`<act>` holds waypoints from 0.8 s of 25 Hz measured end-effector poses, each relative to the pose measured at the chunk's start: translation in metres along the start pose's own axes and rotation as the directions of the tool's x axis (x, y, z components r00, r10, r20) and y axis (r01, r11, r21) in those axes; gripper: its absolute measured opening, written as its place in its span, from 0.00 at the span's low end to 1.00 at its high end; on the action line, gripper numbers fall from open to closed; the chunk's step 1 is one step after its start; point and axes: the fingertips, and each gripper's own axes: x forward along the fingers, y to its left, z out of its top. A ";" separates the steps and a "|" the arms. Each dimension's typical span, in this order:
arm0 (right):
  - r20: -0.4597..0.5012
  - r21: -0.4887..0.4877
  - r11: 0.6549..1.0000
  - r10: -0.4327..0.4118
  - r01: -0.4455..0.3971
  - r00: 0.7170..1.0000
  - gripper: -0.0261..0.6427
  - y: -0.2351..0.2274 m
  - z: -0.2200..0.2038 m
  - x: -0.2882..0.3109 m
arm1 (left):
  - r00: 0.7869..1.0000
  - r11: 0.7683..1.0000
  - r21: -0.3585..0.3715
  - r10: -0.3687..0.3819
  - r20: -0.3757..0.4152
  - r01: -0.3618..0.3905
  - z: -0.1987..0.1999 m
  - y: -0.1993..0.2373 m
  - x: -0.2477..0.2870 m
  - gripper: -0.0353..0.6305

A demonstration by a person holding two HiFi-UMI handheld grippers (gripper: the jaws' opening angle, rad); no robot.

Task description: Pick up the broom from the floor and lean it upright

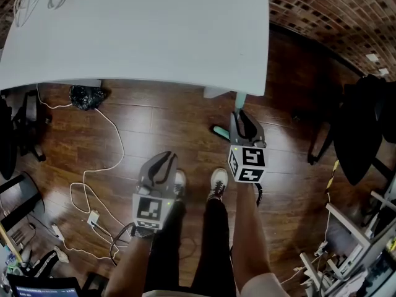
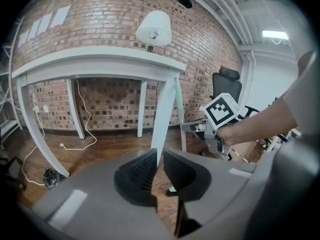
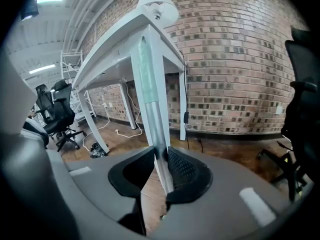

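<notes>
The dark wooden floor (image 1: pixel 154 122) bears a white table (image 1: pixel 136 36), with a black bundle (image 1: pixel 86 96) by its left leg. A white cable (image 1: pixel 121 150) snakes across the boards. The broom (image 1: pixel 221 130) rests its teal head near the table's right leg.

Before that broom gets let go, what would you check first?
1. Right hand-held gripper closed on the broom handle: ok.
2. Broom standing upright beside the table leg: ok.
3. Handle's top actually resting against the table: cannot tell, the two overlap in view.
4. Broom head down on the floor: ok, as far as the head view shows.
5. Left hand-held gripper empty, jaws together, away from the broom: ok.
</notes>
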 end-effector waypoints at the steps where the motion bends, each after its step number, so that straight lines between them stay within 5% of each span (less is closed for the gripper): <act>1: 0.002 -0.002 1.000 0.000 0.000 1.000 0.19 0.000 0.000 0.000 | 1.000 1.000 0.000 0.001 0.000 -0.001 0.000 0.000 0.000 0.11; 20: 0.022 -0.062 0.998 0.007 -0.006 1.000 0.26 0.010 0.006 0.004 | 1.000 1.000 -0.001 -0.003 -0.007 0.003 -0.006 -0.004 -0.003 0.11</act>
